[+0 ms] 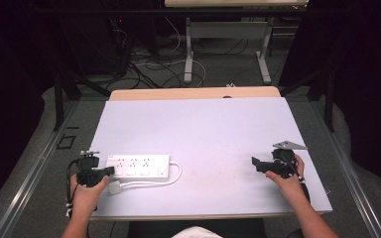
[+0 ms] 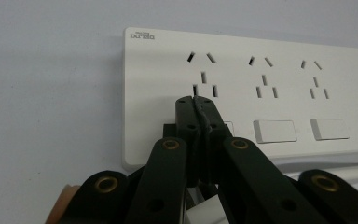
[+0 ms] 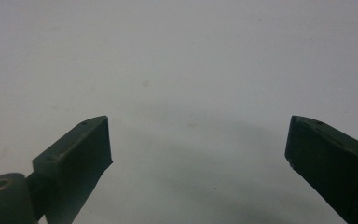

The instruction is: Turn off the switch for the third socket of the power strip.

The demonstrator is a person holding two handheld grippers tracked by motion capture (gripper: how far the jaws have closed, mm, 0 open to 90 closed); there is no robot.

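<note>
Left gripper view: the left gripper (image 2: 196,100) has its jaws clenched together, tips pressed down on the white power strip (image 2: 279,93) right at the first rocker switch, beside two more switches (image 2: 275,131). It looks like a switch press in hand, and whether that switch has flipped I cannot tell. In the high view the strip (image 1: 138,166) lies at the table's (image 1: 203,124) near-left, its cord (image 1: 176,173) looped back with the plug (image 1: 114,187) loose, so nothing is plugged in. The right gripper (image 1: 258,163) waits well apart, jaws spread wide, empty.
</note>
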